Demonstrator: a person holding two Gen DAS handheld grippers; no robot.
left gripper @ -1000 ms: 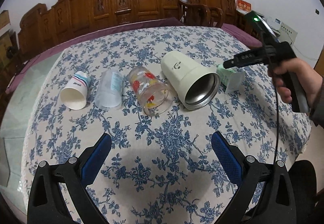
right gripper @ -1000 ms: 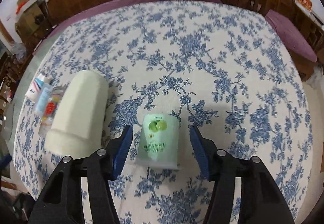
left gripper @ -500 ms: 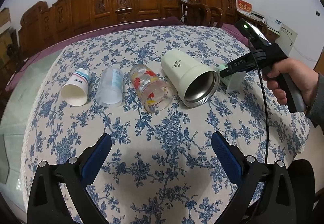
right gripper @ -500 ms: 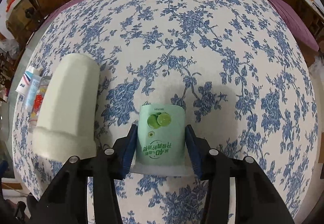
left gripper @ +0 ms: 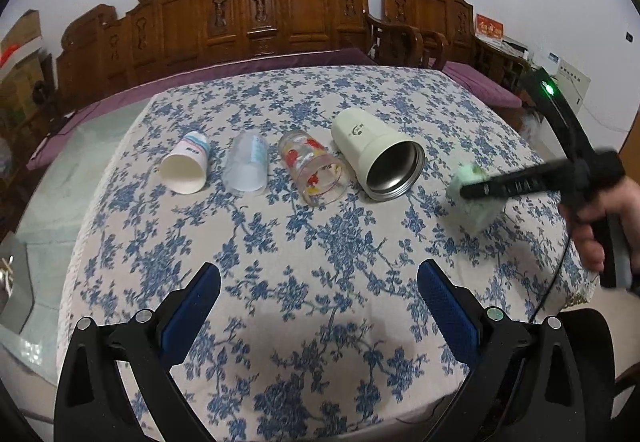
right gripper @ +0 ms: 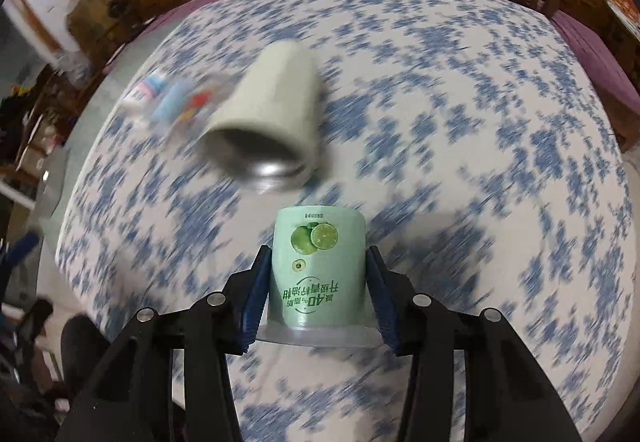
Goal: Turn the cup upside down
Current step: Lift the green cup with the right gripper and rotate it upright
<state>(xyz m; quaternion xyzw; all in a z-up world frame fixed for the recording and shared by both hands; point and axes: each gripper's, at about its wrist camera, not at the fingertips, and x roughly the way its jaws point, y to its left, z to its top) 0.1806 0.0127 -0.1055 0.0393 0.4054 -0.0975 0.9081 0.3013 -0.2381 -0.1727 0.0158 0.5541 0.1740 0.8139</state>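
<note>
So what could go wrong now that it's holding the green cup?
1. The green lime cup looks thin and is pinched only at its sides between the right gripper fingers, so it might crumple or slip while turning.
2. The cream steel tumbler lies on its side nearby; a wide swing could bump it and set it rolling toward the glass cup.

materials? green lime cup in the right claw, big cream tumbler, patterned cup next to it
Green cup: printed paper or thin plastic, matte, with clear plastic rim; unsure.
Cream tumbler: matte painted outside, brushed steel inside.
Patterned cup: clear glass or hard plastic; tablecloth shows through.
</note>
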